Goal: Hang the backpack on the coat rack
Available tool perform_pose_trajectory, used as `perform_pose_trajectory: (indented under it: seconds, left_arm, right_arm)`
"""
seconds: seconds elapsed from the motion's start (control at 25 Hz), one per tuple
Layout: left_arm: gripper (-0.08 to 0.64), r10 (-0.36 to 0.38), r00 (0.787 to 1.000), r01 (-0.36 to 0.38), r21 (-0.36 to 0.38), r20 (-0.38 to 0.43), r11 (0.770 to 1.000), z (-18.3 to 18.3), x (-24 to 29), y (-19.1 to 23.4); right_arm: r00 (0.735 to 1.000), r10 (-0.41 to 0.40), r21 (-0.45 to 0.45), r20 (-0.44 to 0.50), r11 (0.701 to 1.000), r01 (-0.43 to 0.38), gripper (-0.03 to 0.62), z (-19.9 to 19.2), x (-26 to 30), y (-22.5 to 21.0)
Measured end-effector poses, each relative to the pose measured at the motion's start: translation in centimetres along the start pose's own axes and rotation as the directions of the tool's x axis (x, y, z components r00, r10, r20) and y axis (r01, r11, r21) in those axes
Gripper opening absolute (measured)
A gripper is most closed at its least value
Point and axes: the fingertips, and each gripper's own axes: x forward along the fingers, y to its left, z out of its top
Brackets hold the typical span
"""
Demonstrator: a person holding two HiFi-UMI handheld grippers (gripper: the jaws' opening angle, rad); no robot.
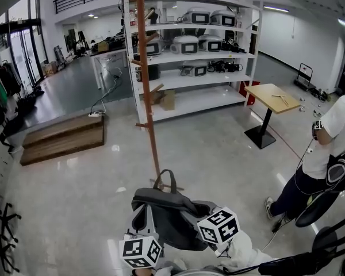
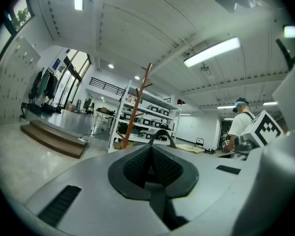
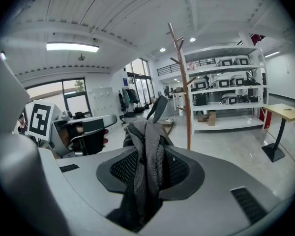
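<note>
Head view, steeply down onto a pale glossy floor. At far left lies a low wooden platform [image 1: 62,138]. Near the bottom centre, the left gripper [image 1: 141,223] reaches up to the lower left side of the grey backpack [image 1: 169,211]. In the left gripper view its jaws [image 2: 150,168] are drawn together, with no fabric showing between them. The bag's carry handle [image 2: 162,133] arches just beyond them.

The backpack is held off the floor, right in front of the foot of the coat rack [image 1: 145,79]. That rack is a tall brown pole with short pegs, and the bag is not on any of them. Behind it stands white shelving [image 1: 190,50] loaded with equipment.

The right gripper [image 1: 207,214] meets the bag's right side. In the right gripper view its jaws [image 3: 146,171] are clamped on a fold of the bag's grey mesh. Further right are a small wooden table [image 1: 272,98] and a person [image 1: 328,154] in a white shirt.
</note>
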Motion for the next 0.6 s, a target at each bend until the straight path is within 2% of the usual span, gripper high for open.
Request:
perform_pose_trajectory:
  seconds: [0.44,0.6]
  left_arm:
    - [0.002,0.015,1.0,-0.015,0.012,0.018,1.0,1.2,3.6,3.4]
    - [0.002,-0.002,1.0,0.002,0.013,0.018,1.0,1.2,4.3,3.7]
  right_arm:
    - [1.0,-0.014,0.022,-0.003,1.0,0.014,0.129,1.9,3.9,-2.0]
    - [1.0,-0.01,0.016,-0.016,1.0,0.01,0.129,2.0,5.0,-2.4]
